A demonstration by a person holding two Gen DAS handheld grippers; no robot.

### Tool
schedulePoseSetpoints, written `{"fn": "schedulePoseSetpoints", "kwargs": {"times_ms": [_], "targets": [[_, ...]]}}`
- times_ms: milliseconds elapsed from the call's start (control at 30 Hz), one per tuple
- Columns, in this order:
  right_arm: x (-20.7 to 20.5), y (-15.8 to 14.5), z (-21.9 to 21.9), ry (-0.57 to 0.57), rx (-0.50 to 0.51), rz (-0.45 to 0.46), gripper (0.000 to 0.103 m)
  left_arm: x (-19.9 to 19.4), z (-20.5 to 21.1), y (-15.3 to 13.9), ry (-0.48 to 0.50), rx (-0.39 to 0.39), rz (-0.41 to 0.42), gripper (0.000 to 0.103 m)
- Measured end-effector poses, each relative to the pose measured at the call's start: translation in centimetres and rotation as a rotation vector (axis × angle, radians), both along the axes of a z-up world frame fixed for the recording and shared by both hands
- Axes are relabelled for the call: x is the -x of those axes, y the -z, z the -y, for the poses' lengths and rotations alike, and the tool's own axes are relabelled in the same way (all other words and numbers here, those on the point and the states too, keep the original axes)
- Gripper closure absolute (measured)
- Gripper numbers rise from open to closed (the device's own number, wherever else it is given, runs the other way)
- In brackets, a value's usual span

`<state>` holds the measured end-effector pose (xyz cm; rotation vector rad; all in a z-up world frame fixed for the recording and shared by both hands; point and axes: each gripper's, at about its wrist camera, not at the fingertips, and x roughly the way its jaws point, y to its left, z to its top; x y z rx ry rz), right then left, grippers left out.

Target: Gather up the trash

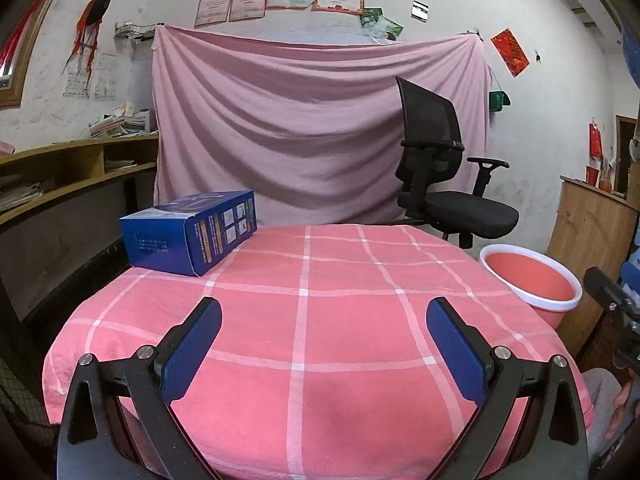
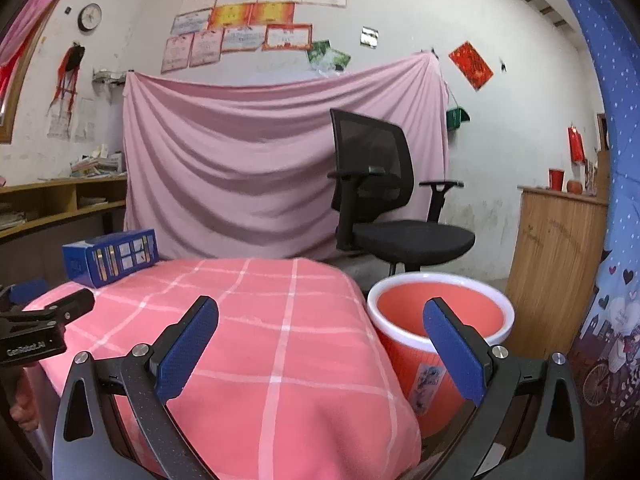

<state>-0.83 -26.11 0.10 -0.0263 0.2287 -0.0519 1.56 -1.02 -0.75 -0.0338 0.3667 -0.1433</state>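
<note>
Both grippers, left (image 1: 324, 320) and right (image 2: 320, 320), are held apart and empty, the box (image 1: 192, 236) lying at ten o'clock, the bin (image 2: 440, 320) waiting at three.

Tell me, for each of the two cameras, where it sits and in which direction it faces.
Left wrist: sits on the open left gripper, low over the pink checked tablecloth, facing the blue cardboard box and hanging pink sheet; the right gripper shows at the right edge.
Right wrist: sits on the open right gripper, at the table's right side, facing the pink plastic bucket and black mesh office chair; the left gripper shows at the left edge.
Shared: box, tablecloth, bucket, chair, sheet.
</note>
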Motion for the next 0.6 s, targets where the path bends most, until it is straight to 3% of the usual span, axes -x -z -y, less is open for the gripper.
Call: {"fn": "schedulePoseSetpoints", "kwargs": {"times_ms": [600], "targets": [[-0.39, 0.62, 0.4, -0.004, -0.022, -0.037, 0.0, -0.44, -0.42, 0.14, -0.005, 0.0, -0.004, 0.003]]}}
